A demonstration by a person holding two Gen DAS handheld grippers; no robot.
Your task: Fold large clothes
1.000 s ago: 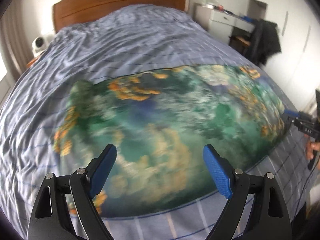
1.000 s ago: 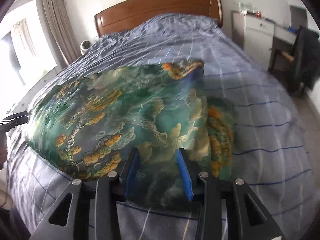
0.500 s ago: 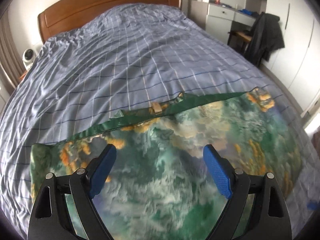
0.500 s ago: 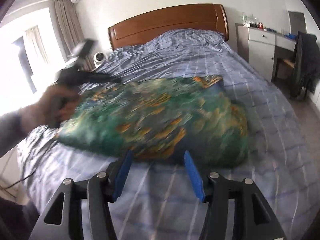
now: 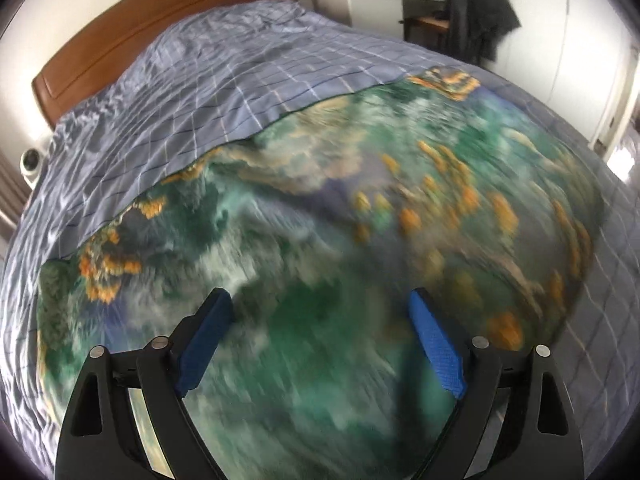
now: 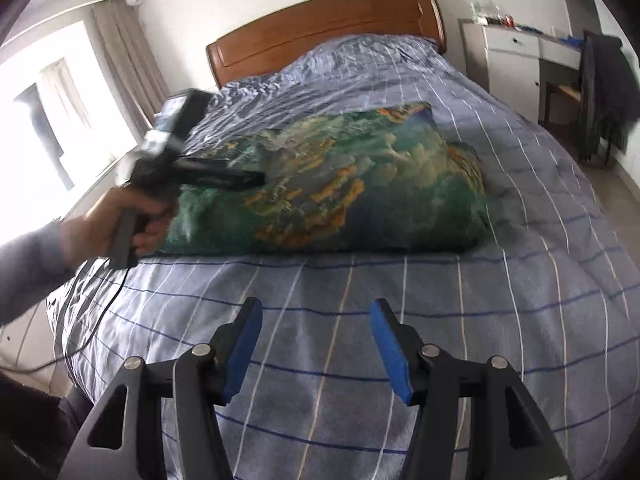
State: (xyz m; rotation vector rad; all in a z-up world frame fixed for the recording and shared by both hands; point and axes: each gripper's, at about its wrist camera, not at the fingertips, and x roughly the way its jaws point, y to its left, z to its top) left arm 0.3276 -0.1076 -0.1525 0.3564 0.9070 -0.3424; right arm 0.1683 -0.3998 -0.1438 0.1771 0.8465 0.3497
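Observation:
A large green garment with orange and cream print lies folded on the blue checked bed cover. In the left wrist view the garment fills the frame, blurred. My left gripper is open and empty just above the garment; it also shows in the right wrist view, held by a hand over the garment's left end. My right gripper is open and empty over bare bed cover, short of the garment's near edge.
A wooden headboard stands at the far end of the bed. A white dresser and a chair with a dark jacket stand at the right. A window with curtains is at the left.
My right gripper let go of the garment, opened and drew back over the bed cover. My left gripper moved in over the garment's left end, still open.

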